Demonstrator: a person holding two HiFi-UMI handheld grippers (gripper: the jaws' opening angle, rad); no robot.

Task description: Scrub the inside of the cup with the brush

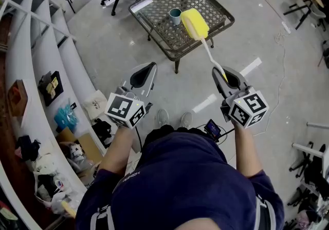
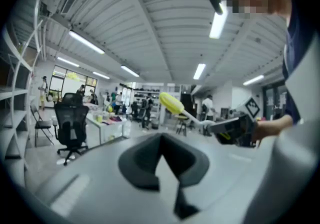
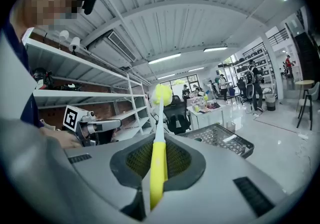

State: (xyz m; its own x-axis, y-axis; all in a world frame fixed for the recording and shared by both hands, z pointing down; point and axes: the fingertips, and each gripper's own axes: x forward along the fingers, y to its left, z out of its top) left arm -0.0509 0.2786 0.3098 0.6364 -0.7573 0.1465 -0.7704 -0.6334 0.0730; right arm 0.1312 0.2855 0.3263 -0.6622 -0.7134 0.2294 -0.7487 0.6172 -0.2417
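Your right gripper (image 1: 224,74) clamps the brush (image 1: 196,23) by its handle end; your left gripper (image 1: 146,70) is closed, empty; the cup (image 1: 175,16) stands unheld on the table (image 1: 159,23), upper centre; scrubbing with 1 gripper could topple it.

Brush (image 1: 195,23) — head yellow, porous like sponge, matt; stem smooth white plastic, handle glossy yellow plastic. Cup (image 1: 175,16) teal, smooth, slight shine. Table (image 1: 211,5) — dark metal lattice, matt. Floor (image 1: 103,44) grey, polished, reflecting. Left gripper (image 1: 146,71) and right gripper (image 1: 224,74) shells matt grey plastic.
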